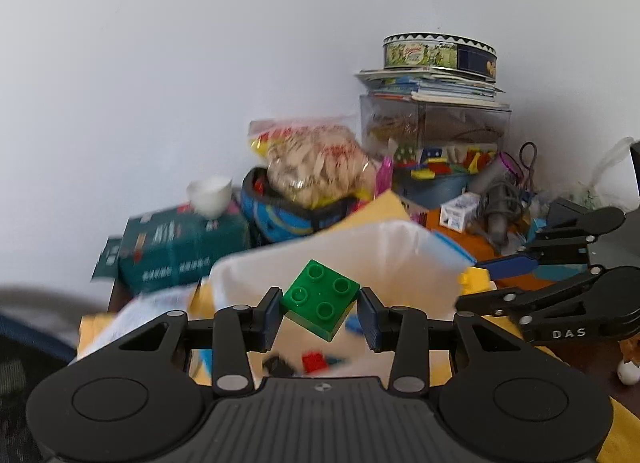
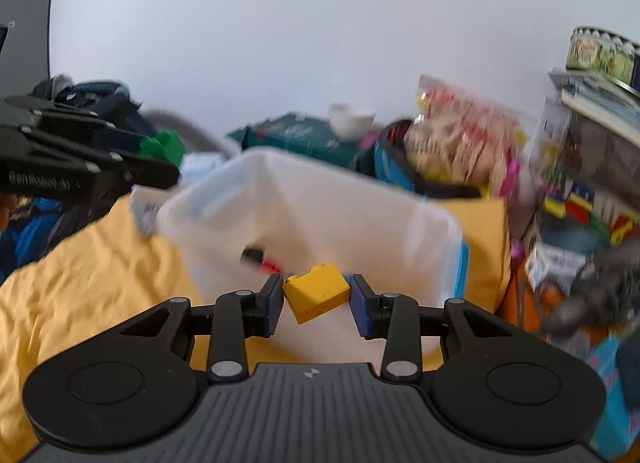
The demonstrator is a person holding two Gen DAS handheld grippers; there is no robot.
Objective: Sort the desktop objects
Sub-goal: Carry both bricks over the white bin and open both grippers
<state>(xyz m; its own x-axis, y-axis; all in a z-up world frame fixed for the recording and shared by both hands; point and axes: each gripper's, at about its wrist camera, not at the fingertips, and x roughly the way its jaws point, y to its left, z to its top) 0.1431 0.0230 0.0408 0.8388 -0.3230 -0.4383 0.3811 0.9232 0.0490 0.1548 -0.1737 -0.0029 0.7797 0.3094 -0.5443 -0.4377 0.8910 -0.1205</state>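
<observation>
Two grippers each carry a toy brick over a translucent white bin.

Left wrist view: the left gripper (image 1: 320,311) is closed partway on a green brick (image 1: 320,299), its blue pads pressing two opposite corners so the four-stud brick sits tilted, held in the air above the white bin (image 1: 384,239). Small red, black and blue pieces lie on the bin floor, blurred. At the right edge the right gripper (image 1: 480,275) reaches in with a yellow brick (image 1: 474,281) at its tips. Behind the bin, on the crowded desk, stand a green box (image 1: 180,251) with a white cup (image 1: 210,193) on it, a bag of snacks (image 1: 316,165), and a clear case (image 1: 432,131) topped with booklets and a round tin (image 1: 440,53).

Right wrist view: the right gripper (image 2: 316,305) is closed partway on the yellow brick (image 2: 316,293), tilted between the pads, above the near side of the white bin (image 2: 312,199). A yellow cloth (image 2: 88,275) lies under and around the bin. At the left edge the left gripper (image 2: 160,159) holds the green brick (image 2: 164,149). This view is blurred.
</observation>
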